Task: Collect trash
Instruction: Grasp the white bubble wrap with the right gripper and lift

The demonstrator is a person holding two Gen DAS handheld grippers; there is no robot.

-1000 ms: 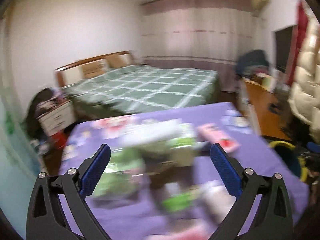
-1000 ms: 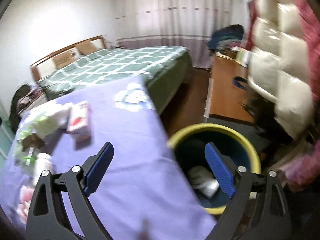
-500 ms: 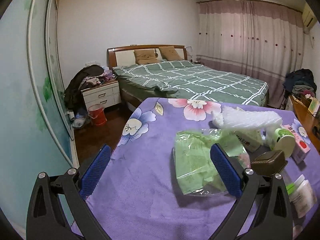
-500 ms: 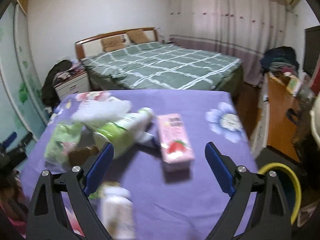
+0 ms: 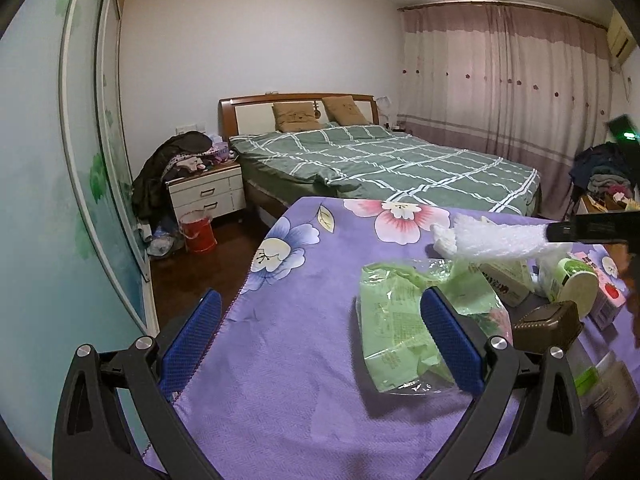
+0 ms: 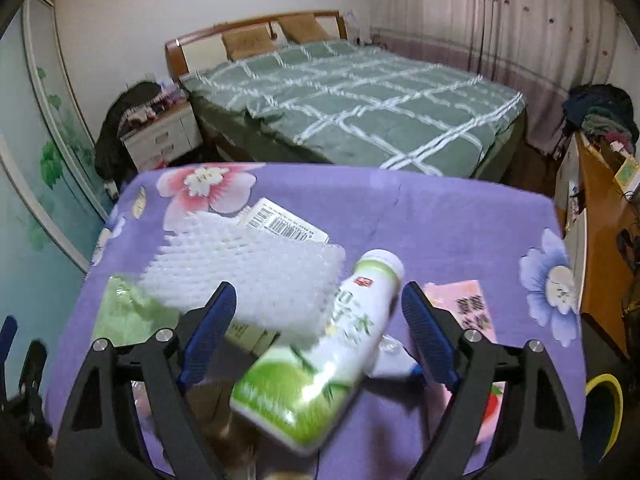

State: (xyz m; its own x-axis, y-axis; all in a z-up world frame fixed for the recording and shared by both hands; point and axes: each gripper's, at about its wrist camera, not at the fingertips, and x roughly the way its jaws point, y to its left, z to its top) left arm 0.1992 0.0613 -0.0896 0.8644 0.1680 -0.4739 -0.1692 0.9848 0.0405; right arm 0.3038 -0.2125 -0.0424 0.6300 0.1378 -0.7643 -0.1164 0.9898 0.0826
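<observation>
We hold 2 black grippers with blue pads over a table draped in a purple flowered cloth [image 5: 304, 360], in a bedroom with a green checked bed [image 5: 380, 164] behind it.

Our left gripper [image 5: 320, 336] hangs above the near left part of the cloth. Its jaws are spread wide and grip nothing. Only bare cloth lies between them, and a crumpled green plastic bag [image 5: 396, 320] sits just behind the right-hand pad.

Our right gripper [image 6: 318, 330] tilts down over the pile of trash. Its jaws have just been closing a little yet are spread wide, and the pads press on nothing. Between them lies a white and green bottle [image 6: 320, 356], on its side with the cap pointing away from us. A sheet of white foam netting [image 6: 248, 268] overlaps the bottle on the left and covers a white box with a barcode [image 6: 284, 224]. A pink carton [image 6: 472, 312] lies flat just beside the right pad. A brown lidded box [image 5: 548, 324] sits near the bag.

At the far right edge, below table level, we see the yellow rim of a bin [image 6: 604, 384].
</observation>
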